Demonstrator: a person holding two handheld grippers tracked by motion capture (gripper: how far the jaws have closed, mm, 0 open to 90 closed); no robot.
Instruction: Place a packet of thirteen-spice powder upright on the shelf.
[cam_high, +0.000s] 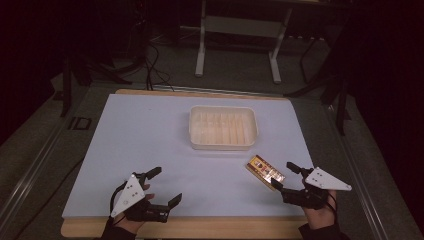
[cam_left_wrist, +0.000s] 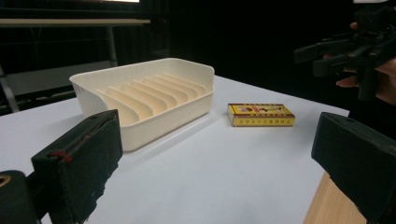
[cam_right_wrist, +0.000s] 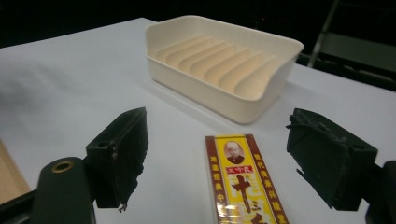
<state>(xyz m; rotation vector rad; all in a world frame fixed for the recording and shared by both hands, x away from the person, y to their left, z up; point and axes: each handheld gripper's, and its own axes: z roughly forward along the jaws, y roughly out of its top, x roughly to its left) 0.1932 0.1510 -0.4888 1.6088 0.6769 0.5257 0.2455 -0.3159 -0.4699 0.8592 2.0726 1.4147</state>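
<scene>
A flat yellow and red box (cam_high: 265, 172) with printed characters lies on the white table, just right of the middle front. My right gripper (cam_high: 285, 176) stands open right beside it; in the right gripper view the box (cam_right_wrist: 243, 184) lies between the two jaws, which do not touch it. A cream ribbed tray (cam_high: 223, 127) sits empty behind the box (cam_left_wrist: 260, 115). My left gripper (cam_high: 166, 186) is open near the table's front left edge, with nothing between its jaws. The tray (cam_left_wrist: 145, 97) lies ahead of it in the left gripper view.
The white table top (cam_high: 150, 135) rests on a wooden board whose edge (cam_high: 200, 227) shows at the front. Beyond the table stand a white frame (cam_high: 240, 35) and dark stands with cables on the floor. The other hand's gripper (cam_left_wrist: 348, 51) appears at the upper right.
</scene>
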